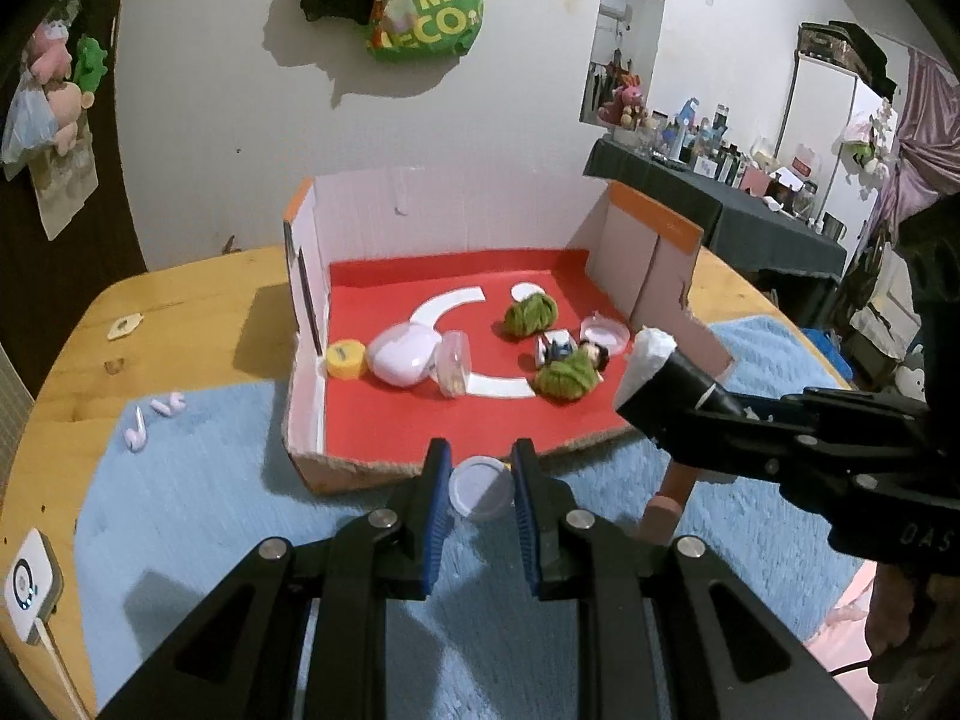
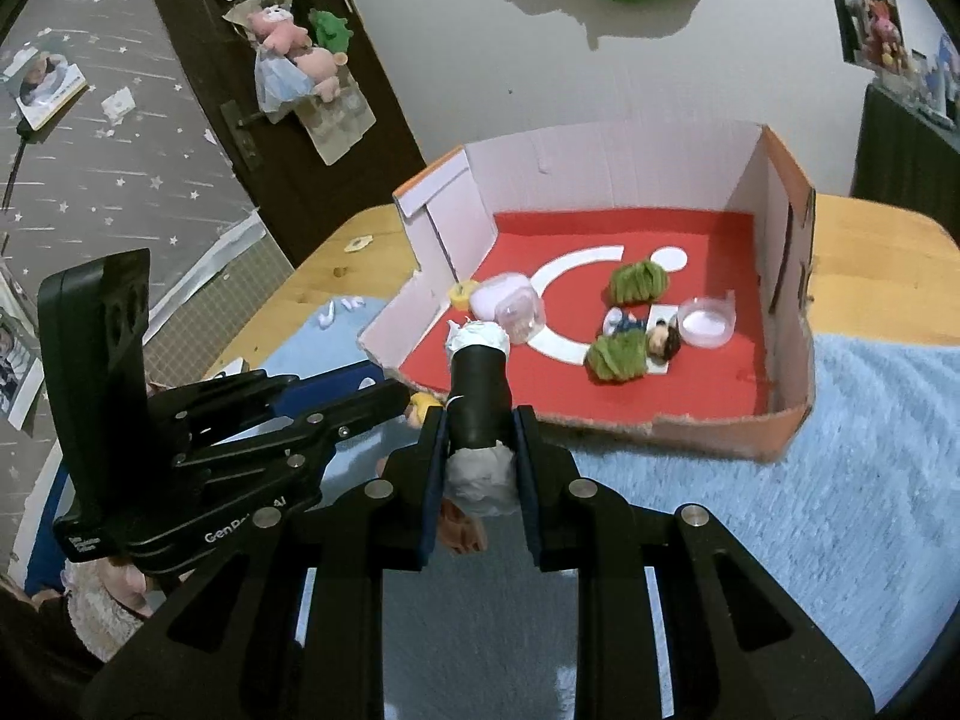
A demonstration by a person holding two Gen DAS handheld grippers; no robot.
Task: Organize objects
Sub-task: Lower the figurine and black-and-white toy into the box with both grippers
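A cardboard box (image 1: 651,252) with a red floor stands on the table. It holds two green yarn balls (image 1: 529,313), a small doll (image 1: 591,354), a pink case (image 1: 401,354), a yellow cap (image 1: 346,358) and clear lids. My left gripper (image 1: 480,483) is shut on a small white round lid (image 1: 480,487) just in front of the box. My right gripper (image 2: 478,438) is shut on a black tube with white paper-stuffed ends (image 2: 480,387), held over the box's front edge (image 2: 690,426). The tube also shows in the left wrist view (image 1: 666,375).
A blue fuzzy mat (image 1: 210,480) covers the wooden table (image 1: 198,300). Two pink earbuds (image 1: 150,417) lie on the mat's left. A white device (image 1: 27,588) sits at the table's left edge. A pink object (image 1: 666,504) stands under the right gripper.
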